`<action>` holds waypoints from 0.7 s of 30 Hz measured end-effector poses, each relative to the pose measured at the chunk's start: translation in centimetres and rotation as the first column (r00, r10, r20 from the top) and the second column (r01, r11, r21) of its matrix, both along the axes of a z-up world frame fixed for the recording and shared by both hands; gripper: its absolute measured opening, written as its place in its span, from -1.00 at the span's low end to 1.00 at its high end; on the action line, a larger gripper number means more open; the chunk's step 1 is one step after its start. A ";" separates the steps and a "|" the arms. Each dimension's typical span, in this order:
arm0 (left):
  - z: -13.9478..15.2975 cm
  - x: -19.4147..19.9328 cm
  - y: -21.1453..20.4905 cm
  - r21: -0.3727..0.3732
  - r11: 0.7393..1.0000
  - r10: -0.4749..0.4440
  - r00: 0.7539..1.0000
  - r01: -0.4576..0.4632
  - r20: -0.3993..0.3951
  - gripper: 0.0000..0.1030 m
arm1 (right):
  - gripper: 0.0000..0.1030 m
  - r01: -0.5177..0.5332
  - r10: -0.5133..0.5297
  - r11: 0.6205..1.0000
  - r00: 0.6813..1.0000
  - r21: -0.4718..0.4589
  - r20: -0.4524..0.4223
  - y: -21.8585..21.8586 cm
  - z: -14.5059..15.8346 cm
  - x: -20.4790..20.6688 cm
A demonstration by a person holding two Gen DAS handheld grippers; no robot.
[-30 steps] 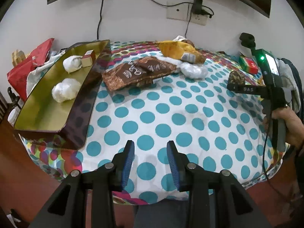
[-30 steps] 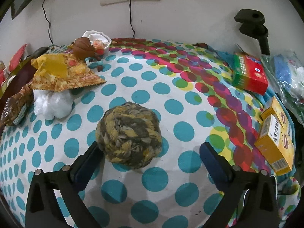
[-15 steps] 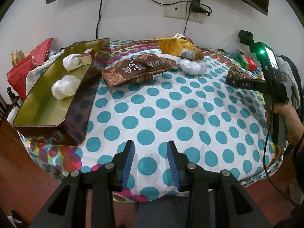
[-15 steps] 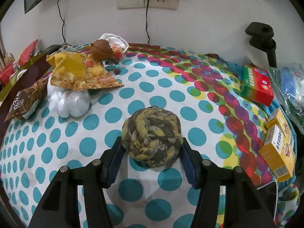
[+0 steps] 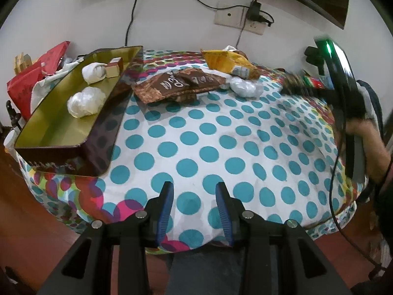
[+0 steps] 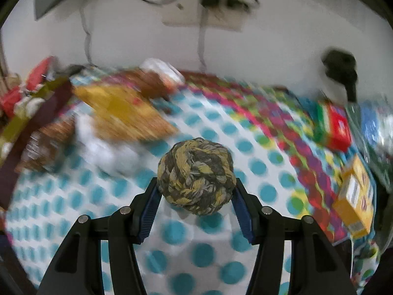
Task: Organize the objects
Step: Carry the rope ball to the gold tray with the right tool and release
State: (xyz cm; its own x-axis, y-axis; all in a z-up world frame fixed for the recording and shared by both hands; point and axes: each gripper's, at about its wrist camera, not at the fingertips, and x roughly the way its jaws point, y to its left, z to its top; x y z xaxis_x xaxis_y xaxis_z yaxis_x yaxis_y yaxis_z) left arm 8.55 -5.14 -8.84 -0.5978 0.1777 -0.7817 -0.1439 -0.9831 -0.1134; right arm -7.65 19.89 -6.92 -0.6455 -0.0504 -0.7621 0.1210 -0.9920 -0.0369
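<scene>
The right claw [image 6: 196, 196] has just closed, and its blue pads now press both sides of the round yellow-and-grey braided rope ball [image 6: 196, 175], held at frame centre above the polka-dot counter [image 6: 267, 191]. The rectangular gold-lined metal tray [image 5: 61, 132], the likely destination, lies at the far left of the right wrist view with its long axis running away from the camera. The left claw [image 5: 195, 204] is nearer the tray, its jaws narrowly parted and empty.
</scene>
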 end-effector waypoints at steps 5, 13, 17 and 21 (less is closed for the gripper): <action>0.0 0.7 0.0 0.047 0.998 -0.029 1.000 0.028 0.007 -0.29 | 0.04 -0.172 0.172 0.985 0.985 -0.007 -0.025 -7.5 4.0 -2.0; 0.2 1.6 -0.9 0.058 0.998 -0.033 0.999 0.032 0.001 -0.19 | 0.05 -0.446 0.446 0.895 0.895 0.015 0.009 -23.7 5.8 -5.4; 0.0 1.8 -2.0 0.063 0.998 -0.017 1.000 0.016 0.016 -0.19 | 0.05 -0.508 0.506 0.861 0.859 0.018 0.079 -29.9 4.1 -7.1; -0.3 1.9 -2.7 0.070 0.998 -0.008 0.999 0.006 0.031 -0.15 | 0.05 -0.556 0.542 0.830 0.825 0.054 0.159 -34.3 1.8 -8.3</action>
State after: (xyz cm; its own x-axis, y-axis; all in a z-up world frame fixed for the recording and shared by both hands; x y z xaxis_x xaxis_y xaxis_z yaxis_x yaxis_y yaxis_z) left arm 10.44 -7.85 -9.16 -0.5721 0.2362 -0.7854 -0.1462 -0.9717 -0.1858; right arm -15.93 -14.37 -5.09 -0.4263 -0.2903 -0.8567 0.6548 -0.7524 -0.0708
